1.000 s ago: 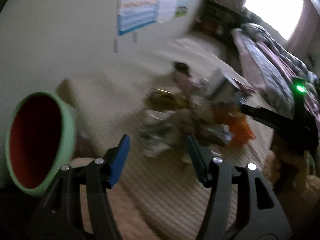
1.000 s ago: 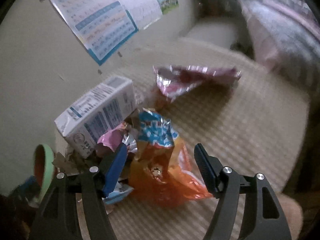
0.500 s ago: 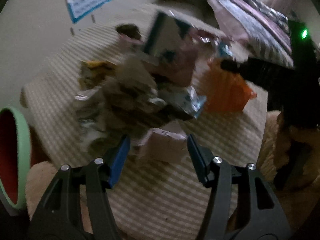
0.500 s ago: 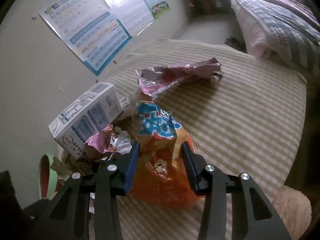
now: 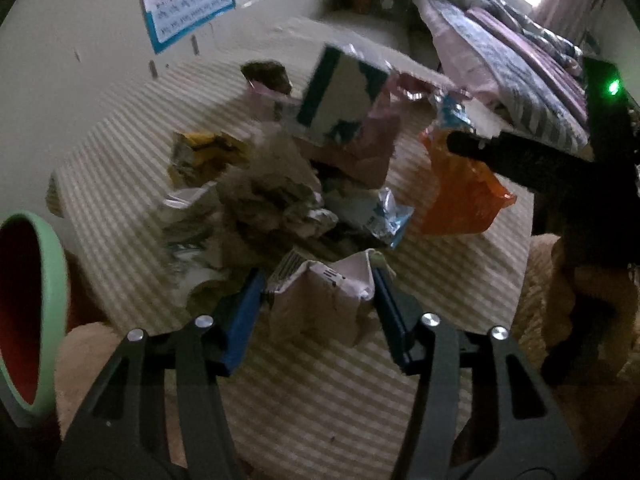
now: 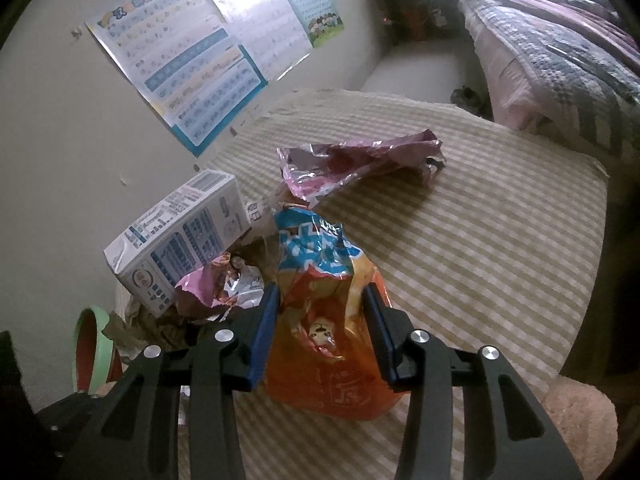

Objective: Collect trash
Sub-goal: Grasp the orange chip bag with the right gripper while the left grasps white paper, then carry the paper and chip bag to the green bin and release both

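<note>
- The right gripper (image 6: pixel 320 328) is clamped on the orange snack bag (image 6: pixel 332 344), which stands upright.
- The left gripper (image 5: pixel 316 312) has just been closing, its fingers straddling the crumpled carton (image 5: pixel 320 304), not yet clearly pressing.

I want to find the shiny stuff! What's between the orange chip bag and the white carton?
In the right wrist view, a crumpled pink and silver wrapper lies between the orange chip bag and the white carton.
</note>
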The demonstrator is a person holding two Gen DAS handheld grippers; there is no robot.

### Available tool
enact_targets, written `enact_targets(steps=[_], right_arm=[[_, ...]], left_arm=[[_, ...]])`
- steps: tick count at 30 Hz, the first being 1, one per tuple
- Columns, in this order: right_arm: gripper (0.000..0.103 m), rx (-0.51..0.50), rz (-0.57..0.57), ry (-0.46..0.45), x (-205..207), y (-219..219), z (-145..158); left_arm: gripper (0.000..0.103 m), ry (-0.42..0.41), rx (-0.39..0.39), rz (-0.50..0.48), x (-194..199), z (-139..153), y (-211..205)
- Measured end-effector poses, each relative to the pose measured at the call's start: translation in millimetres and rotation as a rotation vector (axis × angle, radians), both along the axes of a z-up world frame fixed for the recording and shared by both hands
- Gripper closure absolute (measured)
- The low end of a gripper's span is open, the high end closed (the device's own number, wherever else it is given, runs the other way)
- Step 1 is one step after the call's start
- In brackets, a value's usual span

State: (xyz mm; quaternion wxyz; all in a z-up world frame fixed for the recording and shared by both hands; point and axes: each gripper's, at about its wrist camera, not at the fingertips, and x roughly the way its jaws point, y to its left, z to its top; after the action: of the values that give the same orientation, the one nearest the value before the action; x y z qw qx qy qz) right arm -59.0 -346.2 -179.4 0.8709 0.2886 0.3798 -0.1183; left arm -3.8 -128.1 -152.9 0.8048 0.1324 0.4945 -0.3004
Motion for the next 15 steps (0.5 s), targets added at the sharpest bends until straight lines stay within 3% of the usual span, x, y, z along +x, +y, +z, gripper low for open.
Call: enact_targets(steps=[4, 15], right_arm=[[0.061, -0.018, 0.000, -0.008, -1.0, 2.3, 2.9], [0.061, -0.102, -0.011, 0.002, -5.2, 10.4, 11.5]], left_arm=[[0.050, -0.055, -0.029, 0.040, 1.1, 16.6, 12.2], [0.050, -0.113, -0.112, 0.154, 14.2, 43.0, 41.1]])
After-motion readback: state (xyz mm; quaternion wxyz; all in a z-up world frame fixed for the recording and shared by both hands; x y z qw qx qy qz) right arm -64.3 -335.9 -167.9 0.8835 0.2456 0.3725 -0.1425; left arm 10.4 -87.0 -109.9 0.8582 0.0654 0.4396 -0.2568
